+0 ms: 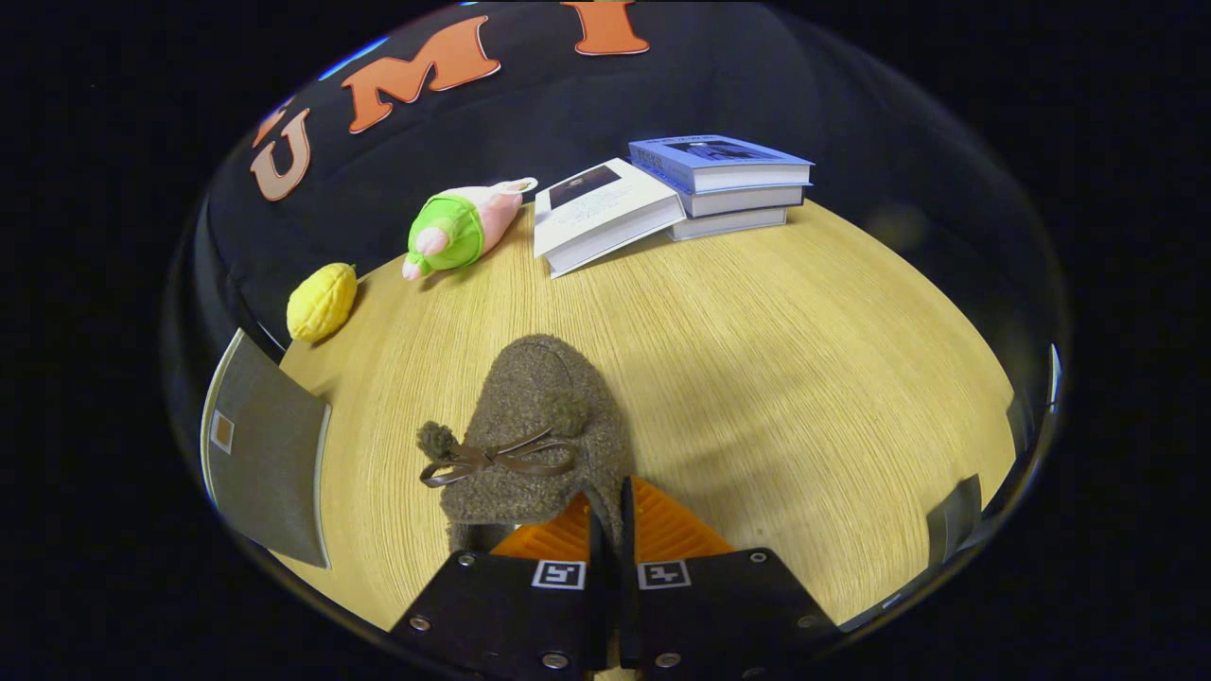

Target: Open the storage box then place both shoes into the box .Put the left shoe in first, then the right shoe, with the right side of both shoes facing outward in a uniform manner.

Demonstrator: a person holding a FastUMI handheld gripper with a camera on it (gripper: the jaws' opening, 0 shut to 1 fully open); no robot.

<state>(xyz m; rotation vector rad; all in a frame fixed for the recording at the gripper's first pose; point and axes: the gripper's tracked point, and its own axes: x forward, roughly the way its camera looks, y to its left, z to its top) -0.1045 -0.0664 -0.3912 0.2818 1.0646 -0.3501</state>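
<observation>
gripper view | rides on gripper (610,530), looks forward and down | shoe (535,435) close, 12 o'clock | books (719,184) far, 1 o'clock

Gripper (610,530) fingers are closed on the rim of a fuzzy brown shoe (535,435) with a ribbon bow, toe pointing away. Wooden table (804,359) beyond carries stacked books (724,184), a plush toy (454,229) and a yellow ball (322,301).

I have the claw (610,515) angled down, its two ribbed fingers (553,539) nearly together, pinching the fuzzy brown slipper's (539,426) heel rim at twelve o'clock.
</observation>
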